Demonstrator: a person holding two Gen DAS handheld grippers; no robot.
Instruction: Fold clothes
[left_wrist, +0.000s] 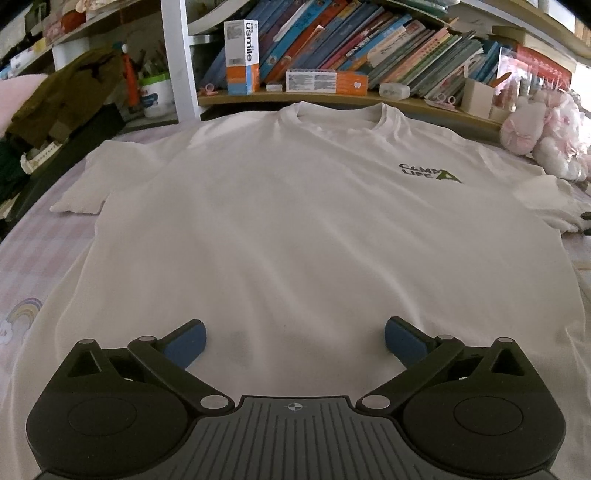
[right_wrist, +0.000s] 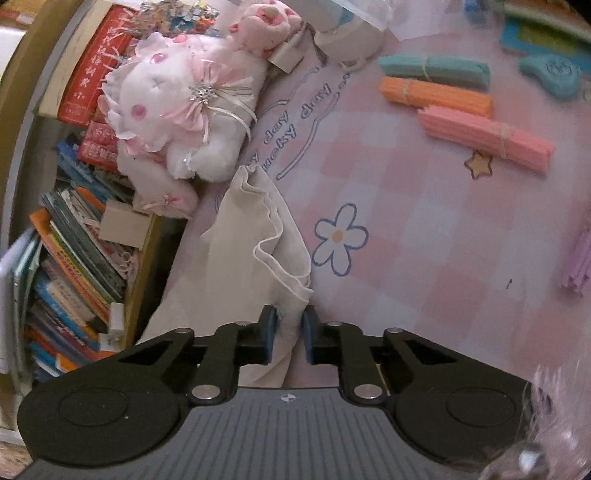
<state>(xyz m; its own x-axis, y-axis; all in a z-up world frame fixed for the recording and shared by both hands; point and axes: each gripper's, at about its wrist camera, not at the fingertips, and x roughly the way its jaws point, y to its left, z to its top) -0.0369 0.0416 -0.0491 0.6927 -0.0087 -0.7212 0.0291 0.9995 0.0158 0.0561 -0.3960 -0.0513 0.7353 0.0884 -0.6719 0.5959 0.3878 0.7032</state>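
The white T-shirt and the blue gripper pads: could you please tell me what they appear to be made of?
White T-shirt: probably soft matte cotton knit; it drapes in shallow wrinkles and has a ribbed collar. Blue gripper pads: seemingly matte rubber or foam, without any shine.

1. Left gripper (left_wrist: 294, 341): matte black linkage arms, blue pads (left_wrist: 186, 345) on the fingertips.
2. Round silver rivets at every pivot, triangular cut-outs in the outer links.
3. Two big black discs flanking a grey ribbed base plate, small crosshair mark at its top centre.
4. Right gripper (right_wrist: 289, 334): same black arms, same silver rivets, blue pads (right_wrist: 272, 332) seen edge-on.
5. Same grey ribbed plate, same crosshair mark, same twin discs.
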